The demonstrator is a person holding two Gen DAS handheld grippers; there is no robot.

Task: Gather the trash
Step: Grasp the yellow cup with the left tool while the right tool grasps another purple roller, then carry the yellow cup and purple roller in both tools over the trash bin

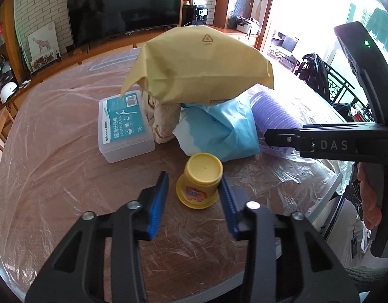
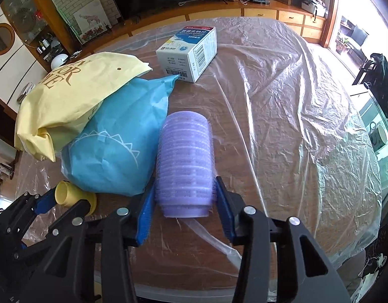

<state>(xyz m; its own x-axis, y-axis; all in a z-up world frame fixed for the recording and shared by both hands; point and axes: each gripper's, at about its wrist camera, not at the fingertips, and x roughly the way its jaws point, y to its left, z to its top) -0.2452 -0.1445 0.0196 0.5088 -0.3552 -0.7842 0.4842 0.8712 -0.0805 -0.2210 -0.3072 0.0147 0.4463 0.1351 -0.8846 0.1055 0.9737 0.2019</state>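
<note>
Two grippers down on my table point(image 2: 282, 101): right gripper point(image 2: 185, 199) clamped on purple hair roller point(image 2: 185, 161) lying beside blue bag point(image 2: 113, 151); left gripper point(image 1: 195, 192) pads straddle yellow cup point(image 1: 200, 179), right pad touching, grip unclear.

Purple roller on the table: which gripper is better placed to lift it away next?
Right. The right gripper is shut on the purple roller, blue pads pressing both sides. The left gripper straddles the small yellow cup instead, left pad apart from it.
</note>
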